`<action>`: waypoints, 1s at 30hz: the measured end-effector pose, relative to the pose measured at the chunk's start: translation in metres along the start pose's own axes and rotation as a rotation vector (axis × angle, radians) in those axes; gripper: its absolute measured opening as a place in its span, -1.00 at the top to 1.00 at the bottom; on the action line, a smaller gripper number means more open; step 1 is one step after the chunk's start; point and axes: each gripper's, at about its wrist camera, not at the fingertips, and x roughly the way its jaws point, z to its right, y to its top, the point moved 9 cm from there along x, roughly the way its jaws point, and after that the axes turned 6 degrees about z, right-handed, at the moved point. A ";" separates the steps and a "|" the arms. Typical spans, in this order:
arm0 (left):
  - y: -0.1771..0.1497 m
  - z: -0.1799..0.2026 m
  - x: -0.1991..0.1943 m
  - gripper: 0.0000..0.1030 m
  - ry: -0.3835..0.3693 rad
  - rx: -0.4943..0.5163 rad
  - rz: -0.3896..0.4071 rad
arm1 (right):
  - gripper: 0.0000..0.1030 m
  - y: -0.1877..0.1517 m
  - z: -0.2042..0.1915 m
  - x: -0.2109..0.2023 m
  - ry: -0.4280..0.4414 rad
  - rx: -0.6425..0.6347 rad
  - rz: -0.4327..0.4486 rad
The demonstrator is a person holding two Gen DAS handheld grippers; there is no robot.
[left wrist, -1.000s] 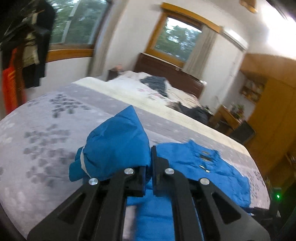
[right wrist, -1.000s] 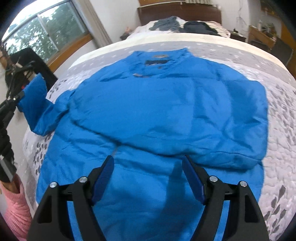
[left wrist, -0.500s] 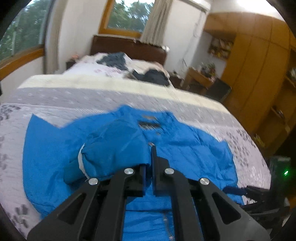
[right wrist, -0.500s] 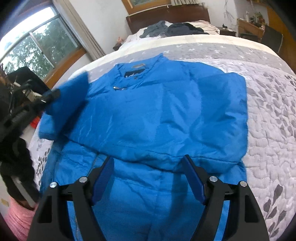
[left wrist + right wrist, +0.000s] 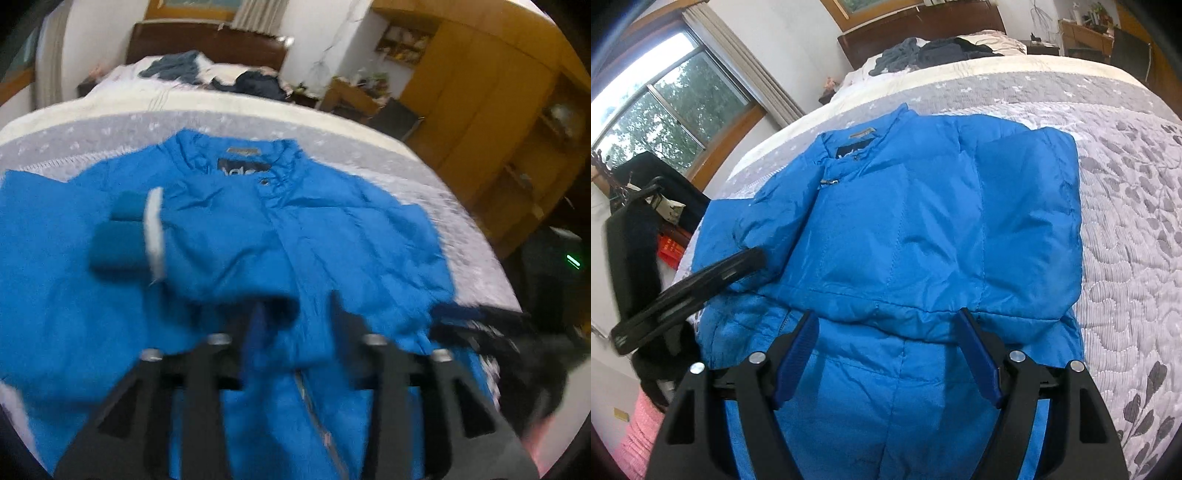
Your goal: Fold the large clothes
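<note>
A large blue padded jacket (image 5: 923,221) lies front-up on the bed, collar toward the headboard. Both sleeves are folded in over the chest. In the left wrist view the left sleeve's teal cuff (image 5: 122,236) rests on the jacket (image 5: 351,236), free of any grip. My left gripper (image 5: 297,321) is open and blurred, just above the jacket's waist. From the right wrist view it shows as a black bar (image 5: 701,284) at the jacket's left edge. My right gripper (image 5: 888,350) is open over the lower hem, with nothing between its blue pads (image 5: 798,354).
A grey quilted bedspread (image 5: 1126,229) covers the bed. Dark clothes (image 5: 934,51) are piled near the headboard. A rack of dark garments (image 5: 635,229) stands left of the bed under a window. A wooden wardrobe (image 5: 498,110) is on the right. A pink sleeve (image 5: 639,435) is at lower left.
My left gripper swung the sleeve from the bed's left side over the jacket's chest, then opened and let it go. The right gripper stayed open above the hem.
</note>
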 end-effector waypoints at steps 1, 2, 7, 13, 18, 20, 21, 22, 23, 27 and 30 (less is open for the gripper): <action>-0.003 -0.001 -0.012 0.04 -0.016 0.012 0.010 | -0.48 0.000 -0.001 0.000 -0.002 -0.002 0.001; -0.007 -0.006 -0.029 0.04 -0.026 0.020 0.026 | -0.48 0.001 -0.003 -0.001 -0.005 -0.005 0.002; 0.001 -0.055 -0.086 0.02 0.078 -0.011 0.152 | -0.48 0.008 -0.027 0.003 0.049 -0.012 -0.029; 0.015 -0.121 -0.116 0.02 0.182 -0.157 0.249 | -0.49 0.035 -0.088 0.031 0.123 -0.068 -0.101; 0.013 -0.138 -0.127 0.02 0.166 -0.218 0.283 | -0.49 0.054 -0.111 0.086 0.139 -0.016 -0.187; 0.015 -0.141 -0.131 0.02 0.159 -0.228 0.295 | -0.41 0.050 -0.112 0.108 0.119 0.000 -0.237; 0.015 -0.143 -0.134 0.02 0.158 -0.232 0.300 | -0.21 0.048 -0.112 0.115 0.113 0.003 -0.254; 0.015 -0.145 -0.137 0.02 0.160 -0.237 0.307 | -0.06 0.045 -0.113 0.122 0.116 0.008 -0.271; 0.017 -0.147 -0.139 0.02 0.162 -0.242 0.314 | 0.17 0.042 -0.113 0.123 0.117 0.009 -0.273; 0.023 -0.150 -0.142 0.02 0.169 -0.246 0.320 | 0.61 0.044 -0.114 0.106 0.145 -0.017 -0.241; 0.028 -0.146 -0.141 0.02 0.167 -0.233 0.321 | 0.63 0.055 -0.101 0.073 0.141 -0.014 -0.171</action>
